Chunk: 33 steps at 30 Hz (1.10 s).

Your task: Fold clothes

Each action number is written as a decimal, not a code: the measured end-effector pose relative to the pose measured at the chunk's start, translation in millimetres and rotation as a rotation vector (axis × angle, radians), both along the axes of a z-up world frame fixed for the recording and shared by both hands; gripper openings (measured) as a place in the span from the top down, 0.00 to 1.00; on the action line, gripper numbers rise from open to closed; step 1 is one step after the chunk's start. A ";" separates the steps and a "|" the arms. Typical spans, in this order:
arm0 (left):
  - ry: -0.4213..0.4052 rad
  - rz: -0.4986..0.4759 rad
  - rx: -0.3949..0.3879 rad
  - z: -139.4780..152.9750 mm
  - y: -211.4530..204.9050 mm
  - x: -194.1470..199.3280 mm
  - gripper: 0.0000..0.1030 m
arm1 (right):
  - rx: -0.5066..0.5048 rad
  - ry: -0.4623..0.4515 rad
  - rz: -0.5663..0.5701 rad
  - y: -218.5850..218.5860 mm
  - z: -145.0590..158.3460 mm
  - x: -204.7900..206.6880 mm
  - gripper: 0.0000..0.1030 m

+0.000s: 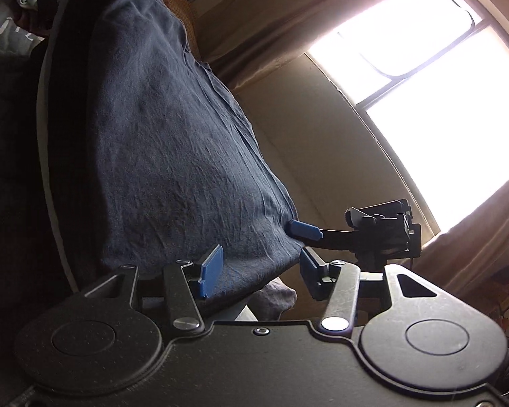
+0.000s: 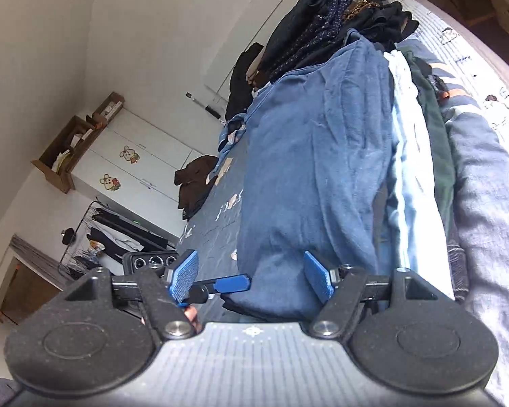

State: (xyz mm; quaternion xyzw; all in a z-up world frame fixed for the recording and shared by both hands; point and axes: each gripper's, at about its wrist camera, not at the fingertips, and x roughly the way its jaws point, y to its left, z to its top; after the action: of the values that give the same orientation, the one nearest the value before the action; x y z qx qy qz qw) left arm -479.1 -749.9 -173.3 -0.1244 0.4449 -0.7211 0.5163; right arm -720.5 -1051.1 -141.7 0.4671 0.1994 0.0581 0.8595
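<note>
- a blue garment (image 2: 315, 169) lies stretched flat along the bed, on top of a row of other clothes: a white piece (image 2: 407, 142), a dark green piece (image 2: 437, 142) and a grey striped piece (image 2: 485, 183) lie edge to edge beside it.
- right gripper (image 2: 252, 278): blue pads spread apart, the near end of the blue garment between them; the pads do not appear to press on the cloth.
- left gripper (image 1: 259, 273): pads spread too, the garment's near edge lying between them; no pinch can be made out.
- from the left wrist view, the right gripper (image 1: 298, 240) comes in from the window side, one blue fingertip (image 1: 305, 230) touching the garment's corner.
- from the right wrist view, a blue fingertip (image 2: 232, 284) of the left gripper sits just beside the garment's near corner.
- a heap of dark clothes (image 2: 322, 30) lies at the far end of the bed.
- a bright window (image 1: 441, 101) with tan curtains stands on one side, a white wardrobe (image 2: 135, 166) with animal stickers on the other.
</note>
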 end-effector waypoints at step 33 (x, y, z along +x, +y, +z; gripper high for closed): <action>-0.359 0.350 0.075 52.6 51.0 -99.1 0.46 | -0.943 0.273 -0.124 88.2 40.5 -41.0 0.29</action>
State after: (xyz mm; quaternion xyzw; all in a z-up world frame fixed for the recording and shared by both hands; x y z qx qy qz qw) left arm -578.2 -698.9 -120.8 -0.0501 0.3442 -0.6140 0.7085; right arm -761.5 -962.9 -101.2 0.0417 0.2863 -0.1515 0.9452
